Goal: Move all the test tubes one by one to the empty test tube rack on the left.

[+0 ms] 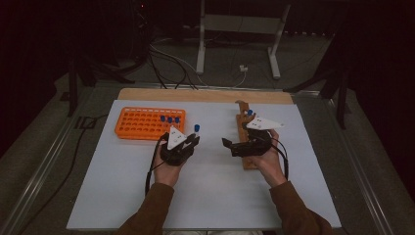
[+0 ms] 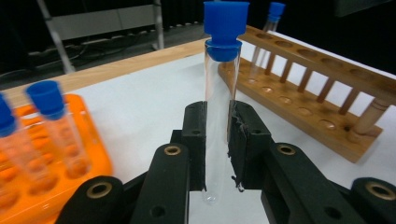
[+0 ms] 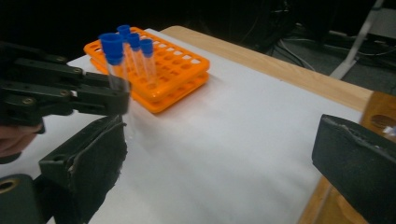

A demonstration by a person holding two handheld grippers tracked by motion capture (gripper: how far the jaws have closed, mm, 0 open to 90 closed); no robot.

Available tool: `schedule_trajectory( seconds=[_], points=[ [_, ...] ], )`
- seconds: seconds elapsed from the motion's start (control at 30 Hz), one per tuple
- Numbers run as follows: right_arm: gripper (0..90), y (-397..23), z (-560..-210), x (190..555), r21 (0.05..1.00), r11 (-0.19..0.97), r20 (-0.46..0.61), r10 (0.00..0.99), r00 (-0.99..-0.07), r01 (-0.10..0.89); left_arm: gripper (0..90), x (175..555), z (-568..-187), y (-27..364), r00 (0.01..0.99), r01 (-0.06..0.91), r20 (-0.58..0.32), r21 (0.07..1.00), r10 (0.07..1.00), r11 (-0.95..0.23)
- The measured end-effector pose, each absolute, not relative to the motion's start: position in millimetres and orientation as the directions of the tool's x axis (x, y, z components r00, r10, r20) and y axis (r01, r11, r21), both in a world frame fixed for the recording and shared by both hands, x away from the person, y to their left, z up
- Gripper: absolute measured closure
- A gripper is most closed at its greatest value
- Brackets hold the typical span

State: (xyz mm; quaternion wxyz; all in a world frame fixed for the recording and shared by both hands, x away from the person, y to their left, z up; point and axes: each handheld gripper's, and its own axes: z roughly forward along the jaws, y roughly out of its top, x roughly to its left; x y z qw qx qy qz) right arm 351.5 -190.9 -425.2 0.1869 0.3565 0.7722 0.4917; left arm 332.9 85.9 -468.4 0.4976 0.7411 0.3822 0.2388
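My left gripper [image 2: 218,112] is shut on a clear test tube [image 2: 220,70] with a blue cap, held upright above the white mat. From above, that gripper [image 1: 192,140] sits just right of the orange rack [image 1: 142,125], the tube's cap [image 1: 196,128] sticking up. Three capped tubes [image 3: 137,53] stand in the orange rack [image 3: 177,70]. A wooden rack [image 1: 241,128] lies to the right with one capped tube [image 2: 271,28] at its far end. My right gripper [image 1: 228,146] hovers at the wooden rack's left side, pointing left. Its jaws stand wide open [image 3: 219,158] with nothing between them.
A white mat [image 1: 210,196] covers the table; a bare wooden strip [image 1: 205,94] runs along its far edge. The gap between the two racks is open mat. Cables and a white stand's legs [image 1: 235,44] lie on the floor beyond.
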Motion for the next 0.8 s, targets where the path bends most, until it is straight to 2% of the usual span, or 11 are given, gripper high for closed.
schedule_trajectory(
  seconds=[0.8],
  points=[
    [2.0, -209, -424, 352, 0.897, 0.233, 0.072, 0.760, -0.646, 0.375, 78.3, 335, -460, 140, 0.506, 0.337, -0.030, 0.927, 0.862, -0.165]
  ],
)
